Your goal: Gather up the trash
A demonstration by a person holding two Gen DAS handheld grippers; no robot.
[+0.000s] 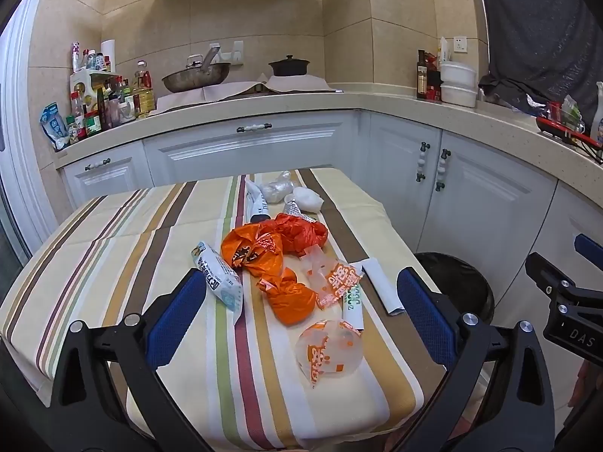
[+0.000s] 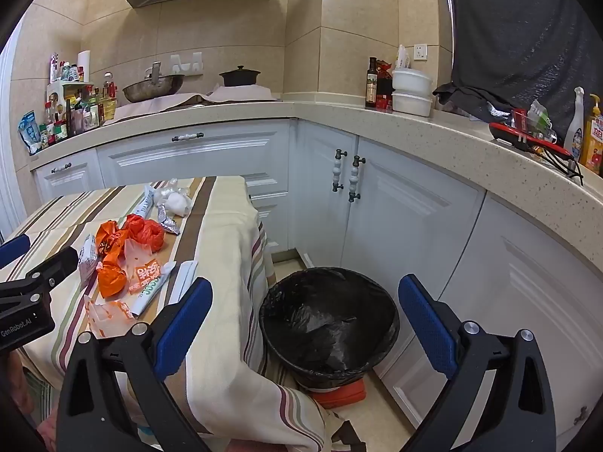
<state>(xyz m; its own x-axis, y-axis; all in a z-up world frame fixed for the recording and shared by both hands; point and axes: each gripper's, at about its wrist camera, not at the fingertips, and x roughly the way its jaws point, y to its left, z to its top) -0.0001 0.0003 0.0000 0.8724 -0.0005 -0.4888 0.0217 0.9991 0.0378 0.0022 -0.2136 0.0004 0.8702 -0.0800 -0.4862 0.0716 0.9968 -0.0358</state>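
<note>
Trash lies on the striped tablecloth [image 1: 113, 248]: orange plastic bags [image 1: 271, 248], a white and blue wrapper [image 1: 218, 278], a clear orange-printed bag [image 1: 328, 350], a white paper sleeve [image 1: 380, 282], a crumpled white tissue [image 1: 307, 197]. My left gripper [image 1: 297, 297] is open and empty above the table's near edge, facing the pile. My right gripper [image 2: 305, 309] is open and empty above the black-lined bin [image 2: 328, 320], which stands on the floor right of the table. The orange bags also show in the right wrist view [image 2: 128, 241].
White cabinets [image 2: 395, 218] and an L-shaped counter [image 2: 414, 128] surround the bin. A wok [image 1: 196, 77], a dark pot [image 1: 288, 66], bottles [image 1: 109, 101] and white containers [image 1: 458, 83] stand on the counter. An orange object [image 2: 339, 395] lies under the bin.
</note>
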